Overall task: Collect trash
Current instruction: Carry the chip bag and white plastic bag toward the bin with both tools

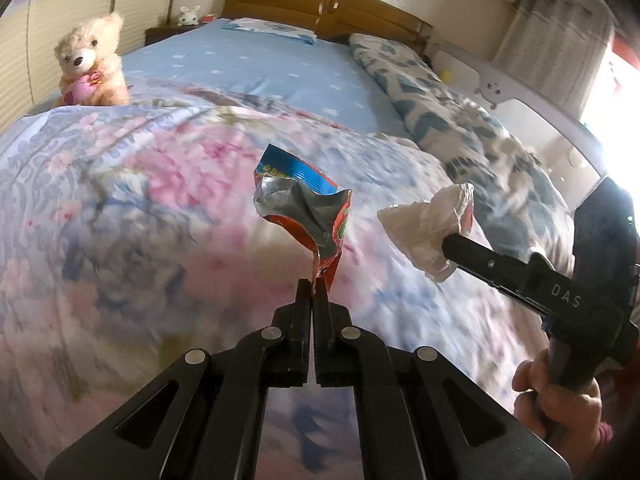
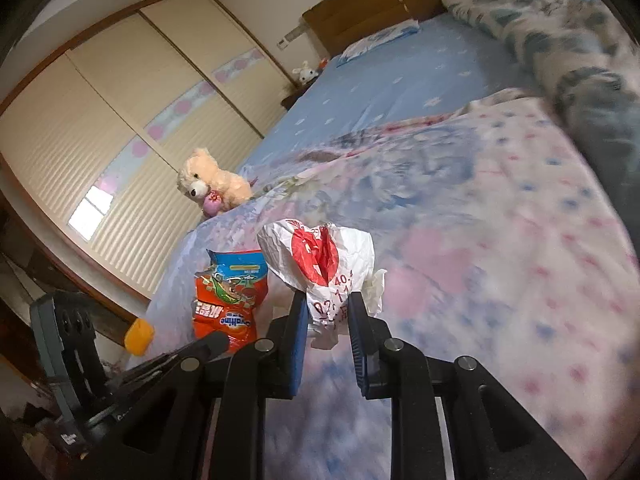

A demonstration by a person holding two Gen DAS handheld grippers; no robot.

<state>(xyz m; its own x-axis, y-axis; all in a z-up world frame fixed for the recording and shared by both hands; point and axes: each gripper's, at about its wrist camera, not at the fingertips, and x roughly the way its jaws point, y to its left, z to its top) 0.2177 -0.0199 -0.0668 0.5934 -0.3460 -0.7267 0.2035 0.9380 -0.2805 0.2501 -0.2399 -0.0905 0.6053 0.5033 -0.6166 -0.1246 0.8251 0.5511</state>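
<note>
My left gripper (image 1: 313, 285) is shut on the bottom corner of an orange and blue snack wrapper (image 1: 306, 204), which hangs lifted above the floral quilt (image 1: 140, 200). The same snack wrapper (image 2: 230, 300) shows at lower left in the right wrist view, with the left gripper (image 2: 216, 344) under it. My right gripper (image 2: 328, 300) is shut on a crumpled white bag with red print (image 2: 320, 264), held over the quilt (image 2: 500, 260). In the left wrist view that right gripper (image 1: 450, 246) comes in from the right with the white bag (image 1: 428, 228) at its tip.
A cream teddy bear (image 1: 90, 64) sits at the quilt's left edge, also the teddy bear (image 2: 212, 188). Behind lie a blue sheet (image 1: 260, 76), a patterned duvet (image 1: 452, 128) on the right and a wooden headboard (image 1: 320, 8). A wardrobe (image 2: 120, 120) stands left. A hand (image 1: 556, 392) grips the right tool.
</note>
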